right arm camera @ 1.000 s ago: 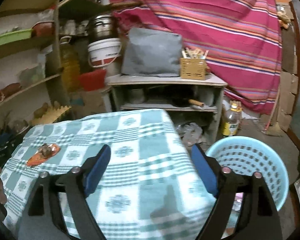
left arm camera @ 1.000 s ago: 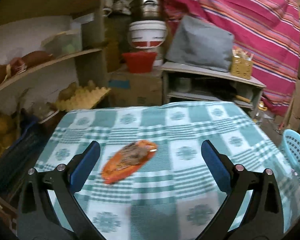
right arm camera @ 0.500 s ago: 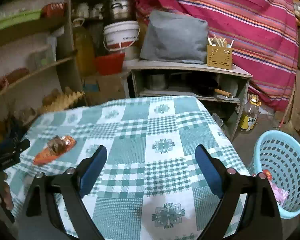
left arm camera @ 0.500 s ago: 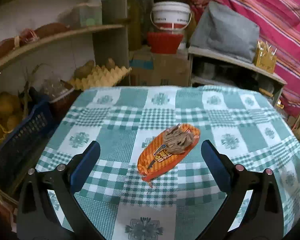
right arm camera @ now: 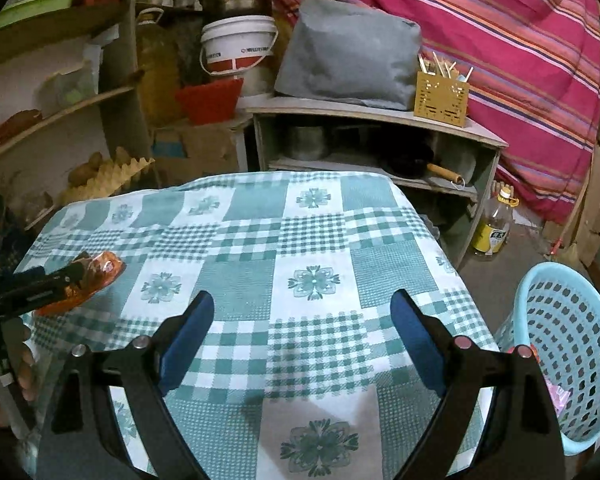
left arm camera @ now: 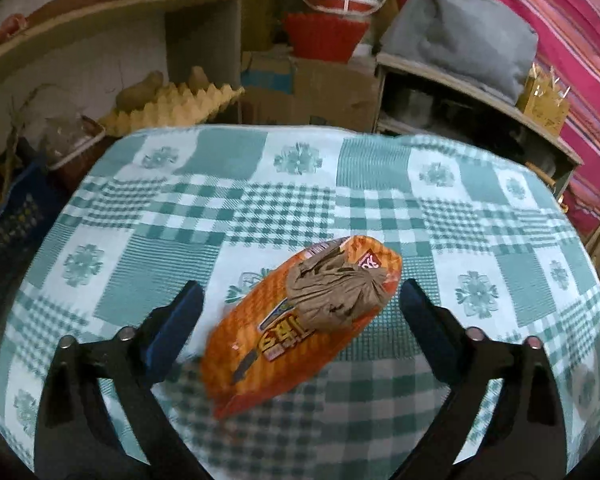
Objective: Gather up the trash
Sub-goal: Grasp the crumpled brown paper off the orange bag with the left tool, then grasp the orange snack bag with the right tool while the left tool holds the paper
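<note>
Orange wrapper (left arm camera: pixel 300 332) with crumpled brown paper (left arm camera: pixel 336 292) on top, lying on the checked tablecloth (left arm camera: pixel 140 216) between the blue pads of the left gripper (left arm camera: pixel 300 316). Jaws wide, just closing a little, not yet touching. Right gripper (right arm camera: pixel 302 332) wide apart, empty. Blue basket (right arm camera: pixel 572 352) off its right side, some trash already inside. Still left: grasp, carry, drop.

Blurred, unreadable print on orange plastic snack wrapper (left arm camera: pixel 300 336), white plastic bucket (right arm camera: pixel 238 46) and yellow-labelled bottle (right arm camera: pixel 494 226).
</note>
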Motion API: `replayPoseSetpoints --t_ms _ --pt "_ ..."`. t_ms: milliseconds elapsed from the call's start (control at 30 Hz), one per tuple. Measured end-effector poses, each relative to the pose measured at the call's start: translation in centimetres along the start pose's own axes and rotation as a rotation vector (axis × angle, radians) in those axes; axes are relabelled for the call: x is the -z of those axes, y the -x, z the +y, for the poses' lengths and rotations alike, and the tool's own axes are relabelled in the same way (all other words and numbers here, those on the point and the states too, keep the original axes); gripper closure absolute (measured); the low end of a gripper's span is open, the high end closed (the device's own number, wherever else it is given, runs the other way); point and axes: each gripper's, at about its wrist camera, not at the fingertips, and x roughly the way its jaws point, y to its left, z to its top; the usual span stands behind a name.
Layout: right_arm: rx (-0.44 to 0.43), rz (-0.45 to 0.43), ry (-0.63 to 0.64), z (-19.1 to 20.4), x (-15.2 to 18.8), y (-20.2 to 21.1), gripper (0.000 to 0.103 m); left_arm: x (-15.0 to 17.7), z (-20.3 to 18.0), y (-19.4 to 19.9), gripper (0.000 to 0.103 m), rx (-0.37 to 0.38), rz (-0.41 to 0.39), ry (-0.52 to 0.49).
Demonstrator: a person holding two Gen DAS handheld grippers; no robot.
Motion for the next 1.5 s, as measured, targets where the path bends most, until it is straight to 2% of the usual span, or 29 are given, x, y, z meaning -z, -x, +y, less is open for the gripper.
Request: replayPoseSetpoints --t_ms 167,233,333,600,767,867,1133,1333,1500 --pt "-0.005 0.006 -0.019 -0.3 -0.2 -0.3 0.015 0.0 -0.7 -1.2 0.035 0.022 0.039 -0.03" --pt "-0.005 0.005 -0.019 -0.3 -0.3 -0.3 0.015 0.0 -0.8 -1.1 0.053 0.049 0.039 -0.035" --pt "-0.013 0.003 -0.017 -0.3 -0.2 -0.2 0.015 0.2 -0.6 -0.8 0.059 0.074 0.041 -0.048" --pt "-0.021 -0.022 0.003 0.1 0.0 0.8 0.015 0.6 -2.2 1.2 0.06 0.174 0.031 -0.089" --pt "-0.021 -0.027 -0.003 0.0 0.2 1.4 0.015 0.8 -3.5 3.8 0.06 0.173 -0.025 -0.148" --pt "-0.031 -0.029 -0.016 0.2 0.2 1.5 0.015 0.6 -2.9 5.9 0.059 0.156 -0.071 -0.152" --pt "-0.09 -0.017 0.003 5.2 0.8 1.4 0.015 0.9 3.6 9.1 0.059 0.055 -0.141 -0.115" --pt "-0.123 0.017 0.071 10.9 1.7 0.1 0.015 1.6 9.3 9.5 0.059 0.03 -0.139 -0.047" --pt "-0.115 0.022 0.15 14.7 0.9 -1.7 0.015 2.2 12.9 9.2 0.059 -0.002 -0.139 -0.021"
